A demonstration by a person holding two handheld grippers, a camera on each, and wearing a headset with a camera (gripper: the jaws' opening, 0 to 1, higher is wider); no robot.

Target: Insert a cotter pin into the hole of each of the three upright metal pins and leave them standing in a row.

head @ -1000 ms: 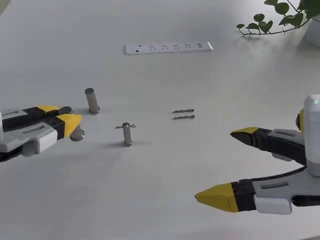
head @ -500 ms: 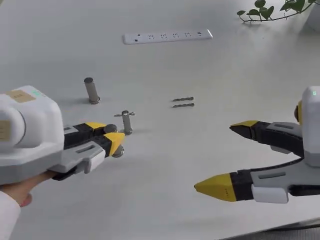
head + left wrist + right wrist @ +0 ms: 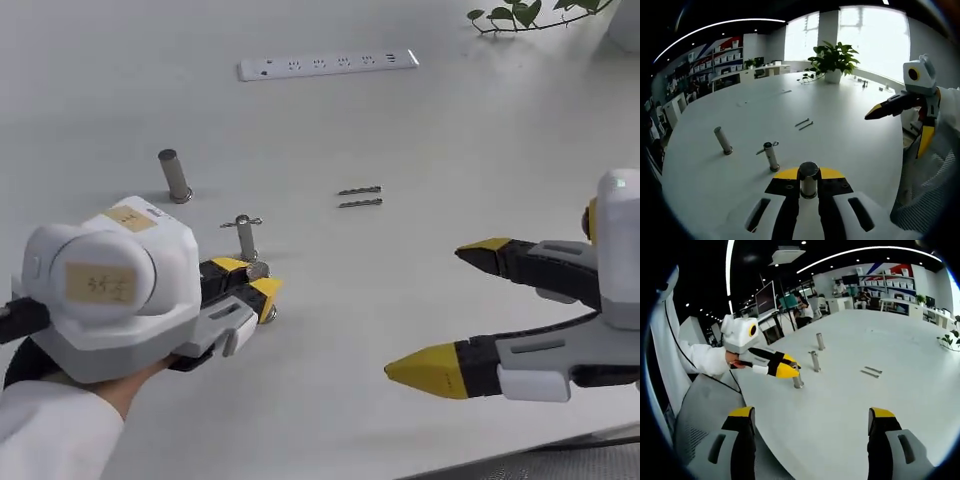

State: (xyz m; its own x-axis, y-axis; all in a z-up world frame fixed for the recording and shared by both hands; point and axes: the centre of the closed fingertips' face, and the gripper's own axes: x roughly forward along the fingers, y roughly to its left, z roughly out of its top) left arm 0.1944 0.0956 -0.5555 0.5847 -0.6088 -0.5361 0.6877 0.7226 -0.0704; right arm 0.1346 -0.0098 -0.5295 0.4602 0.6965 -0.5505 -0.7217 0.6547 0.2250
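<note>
While the left gripper [image 3: 262,290] clamps its jaws on an upright metal pin [image 3: 808,179] near the white table's [image 3: 330,410] front, right gripper [image 3: 425,311] spread wide and empty, just beyond a second pin [image 3: 246,242] with a cotter pin [image 3: 241,222] through it, bare pin [image 3: 173,175] farther left, two loose cotter pins [image 3: 359,196] right, power strip [image 3: 328,63] farthest.

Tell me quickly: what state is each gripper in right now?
Left gripper: shut on a metal pin.
Right gripper: open, holding nothing.
</note>
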